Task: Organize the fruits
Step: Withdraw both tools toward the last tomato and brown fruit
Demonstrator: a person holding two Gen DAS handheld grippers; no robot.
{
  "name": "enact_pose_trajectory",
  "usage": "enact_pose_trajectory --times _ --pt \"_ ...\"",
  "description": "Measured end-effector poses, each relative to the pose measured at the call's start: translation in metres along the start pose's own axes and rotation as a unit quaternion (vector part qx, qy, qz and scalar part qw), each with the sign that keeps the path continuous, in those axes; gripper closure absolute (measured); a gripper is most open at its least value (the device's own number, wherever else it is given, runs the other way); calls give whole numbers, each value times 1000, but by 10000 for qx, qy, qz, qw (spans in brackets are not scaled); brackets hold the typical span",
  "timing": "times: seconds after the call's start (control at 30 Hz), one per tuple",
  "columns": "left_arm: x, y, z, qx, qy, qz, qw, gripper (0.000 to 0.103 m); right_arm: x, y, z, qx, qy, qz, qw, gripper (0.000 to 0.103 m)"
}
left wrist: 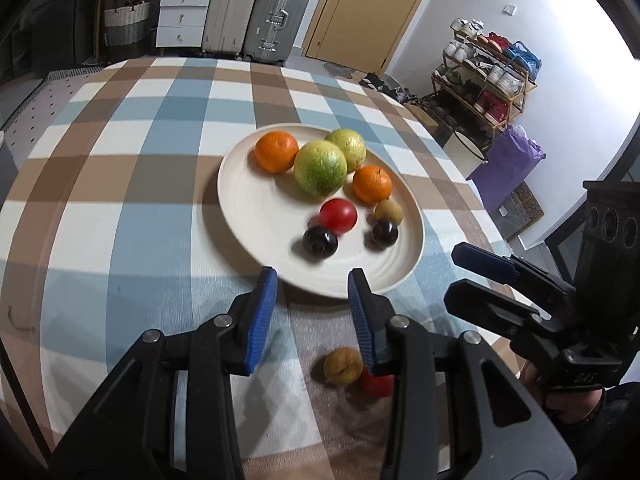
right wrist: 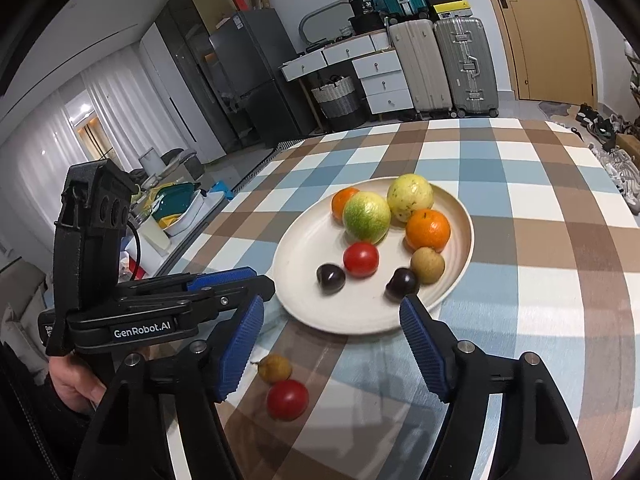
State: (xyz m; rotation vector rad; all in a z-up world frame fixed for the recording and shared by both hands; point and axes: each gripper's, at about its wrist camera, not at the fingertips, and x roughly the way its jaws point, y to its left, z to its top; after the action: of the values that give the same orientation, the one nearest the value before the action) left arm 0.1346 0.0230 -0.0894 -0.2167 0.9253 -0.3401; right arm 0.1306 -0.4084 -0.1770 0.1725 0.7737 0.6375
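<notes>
A cream plate (left wrist: 256,216) on the checked tablecloth holds two oranges (left wrist: 277,151), two green-yellow round fruits (left wrist: 320,167), a red tomato (left wrist: 338,215), two dark plums (left wrist: 319,241) and a small brown fruit (left wrist: 388,211). My left gripper (left wrist: 313,276) hovers open at the plate's near rim, nothing between its fingers. On the cloth below it lie a small yellow-brown fruit (left wrist: 343,366) and a red tomato (left wrist: 378,384), half hidden by a finger. In the right wrist view my right gripper (right wrist: 332,304) stands open before the plate (right wrist: 312,248), above the loose fruit (right wrist: 275,367) and tomato (right wrist: 287,399).
The right gripper (left wrist: 456,274) shows at the left view's right side, close beside my left one. A hand (right wrist: 76,388) holds the left gripper (right wrist: 264,282). Suitcases (right wrist: 464,68), white drawers (right wrist: 384,80) and a shoe rack (left wrist: 484,76) stand beyond the table's far edge.
</notes>
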Motion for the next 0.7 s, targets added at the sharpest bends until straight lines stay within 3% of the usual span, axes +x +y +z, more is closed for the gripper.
enact_pose_trajectory --times 0.1,0.17,0.37,0.5,0.6,0.7 --pt "-3 1 -9 -6 -7 68 10000 67 1 4 -8 5 36 29 10000 30" --pt "-5 2 -14 -15 -19 93 10000 54 1 9 -15 -27 69 37 10000 30" --pt "-12 6 -27 -134 -28 192 9997 37 -2 19 -30 -127 150 8 9998 25" --pt "-17 10 -38 -175 -47 219 9996 35 -4 24 -39 -152 193 -21 9997 22" --pt "-20 12 -45 -218 -32 266 9994 24 -4 28 -45 -196 244 -22 9995 22" --pt "-22 15 -52 -280 -2 286 9992 23 -5 32 -51 -264 283 -49 9992 22"
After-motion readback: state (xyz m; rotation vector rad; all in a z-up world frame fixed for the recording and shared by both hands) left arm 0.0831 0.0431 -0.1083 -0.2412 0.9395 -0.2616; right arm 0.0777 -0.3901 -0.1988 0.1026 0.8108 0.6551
